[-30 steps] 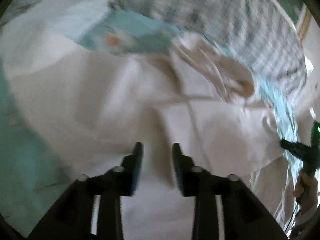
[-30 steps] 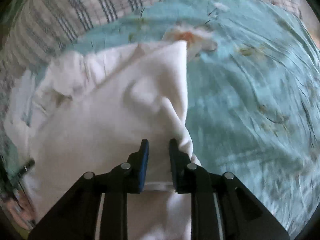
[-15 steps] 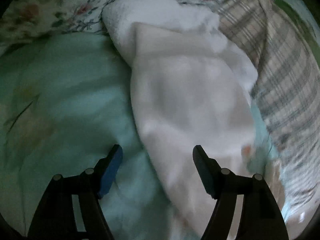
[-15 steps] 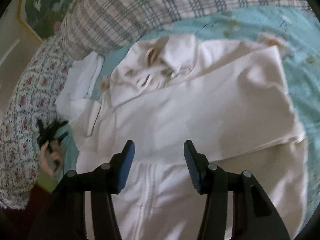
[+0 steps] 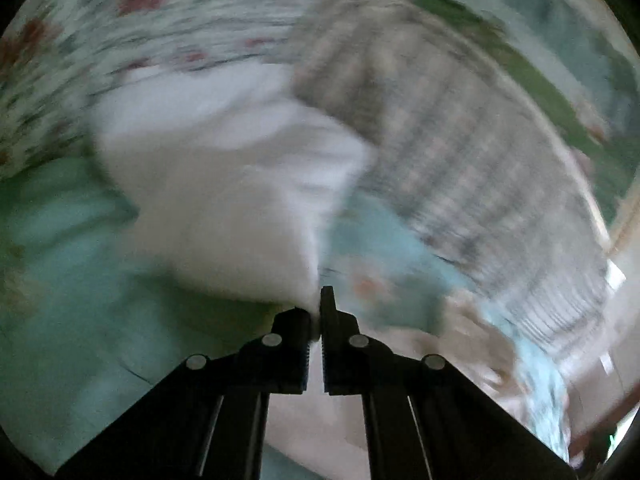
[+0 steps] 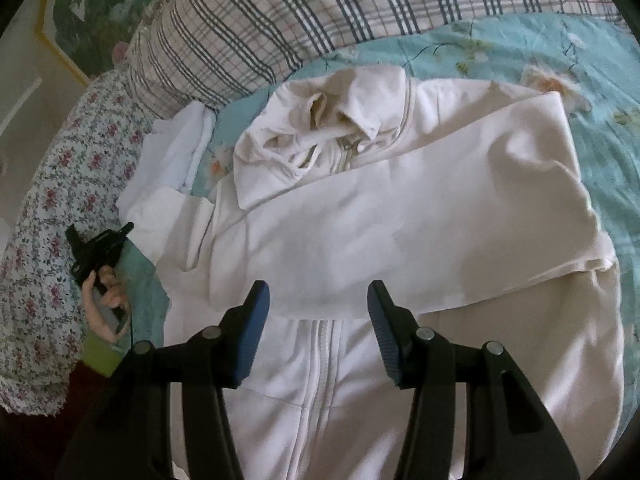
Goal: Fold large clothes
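Right wrist view, left edge: floral quilt (image 6: 44, 216) runs down the side; the left gripper (image 6: 120, 236), held in the person's hand (image 6: 104, 300), sits over a teal strip between the quilt and the sleeve (image 6: 160, 216) of the cream zip jacket (image 6: 360, 220). Left wrist view is motion-blurred, but the left gripper (image 5: 318, 308) has its jaws pressed nearly together, pinching a white fabric edge (image 5: 314, 292), apparently that sleeve. Small folded white cloth (image 6: 180, 152) lies just beyond the sleeve, near the plaid pillow (image 6: 300, 20). Jacket lies flat on the teal bedsheet (image 6: 560, 60), collar toward the pillow, zipper running toward the camera, the other sleeve folded across the chest with its lower edge just ahead of the right gripper (image 6: 318, 304). Right gripper's jaws are spread wide, holding nothing, above the zipper line. Far right: jacket side edge ends with bare teal sheet beyond, open room there.
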Demonstrator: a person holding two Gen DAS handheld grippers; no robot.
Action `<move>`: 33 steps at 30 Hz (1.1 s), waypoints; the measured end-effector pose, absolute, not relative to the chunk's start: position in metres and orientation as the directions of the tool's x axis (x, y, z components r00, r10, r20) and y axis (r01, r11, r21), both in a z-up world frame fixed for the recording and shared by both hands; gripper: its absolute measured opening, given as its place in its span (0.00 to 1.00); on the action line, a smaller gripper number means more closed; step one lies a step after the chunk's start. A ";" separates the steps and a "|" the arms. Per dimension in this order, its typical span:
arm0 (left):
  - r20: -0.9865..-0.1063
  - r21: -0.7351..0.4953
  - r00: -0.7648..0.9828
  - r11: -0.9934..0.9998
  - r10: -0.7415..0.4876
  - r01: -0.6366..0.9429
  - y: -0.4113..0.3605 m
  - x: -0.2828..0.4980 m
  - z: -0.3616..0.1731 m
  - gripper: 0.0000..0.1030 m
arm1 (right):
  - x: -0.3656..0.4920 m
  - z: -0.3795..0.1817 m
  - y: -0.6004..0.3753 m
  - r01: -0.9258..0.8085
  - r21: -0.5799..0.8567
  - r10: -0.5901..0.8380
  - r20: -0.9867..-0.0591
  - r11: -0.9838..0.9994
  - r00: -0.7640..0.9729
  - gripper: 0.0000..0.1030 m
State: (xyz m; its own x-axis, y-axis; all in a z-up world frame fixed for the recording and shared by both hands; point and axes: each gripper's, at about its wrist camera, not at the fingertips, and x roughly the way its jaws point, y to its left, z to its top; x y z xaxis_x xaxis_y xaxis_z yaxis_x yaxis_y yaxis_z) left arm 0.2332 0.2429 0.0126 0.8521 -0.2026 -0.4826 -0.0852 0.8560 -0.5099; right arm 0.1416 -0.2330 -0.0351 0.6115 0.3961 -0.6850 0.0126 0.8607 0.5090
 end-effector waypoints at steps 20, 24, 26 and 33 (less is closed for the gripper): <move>-0.696 -0.443 0.433 0.818 -0.572 0.368 -0.099 0.233 -0.094 0.10 | 0.100 -0.028 -0.310 0.158 0.560 0.318 -0.655 0.813 0.685 0.51; -0.675 -0.448 0.440 0.803 -0.593 0.394 -0.069 0.204 -0.079 0.37 | 0.113 -0.029 -0.293 0.110 0.556 0.353 -0.656 0.824 0.667 0.66; -0.669 -0.430 0.471 0.816 -0.575 0.385 -0.045 0.187 -0.068 0.42 | 0.125 -0.029 -0.274 0.060 0.547 0.385 -0.658 0.835 0.647 0.66; -0.704 -0.162 0.689 0.984 -0.172 0.080 0.060 0.148 -0.056 0.51 | 0.159 -0.029 -0.168 -0.246 0.377 0.448 -0.699 0.893 0.557 0.66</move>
State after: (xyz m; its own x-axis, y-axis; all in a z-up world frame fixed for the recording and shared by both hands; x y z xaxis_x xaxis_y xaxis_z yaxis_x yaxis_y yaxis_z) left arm 0.1479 0.0603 -0.0556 0.6894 -0.1718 -0.7037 0.0801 0.9836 -0.1616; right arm 0.1593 -0.1678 -0.0286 0.5572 0.4485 -0.6989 -0.2461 0.8930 0.3768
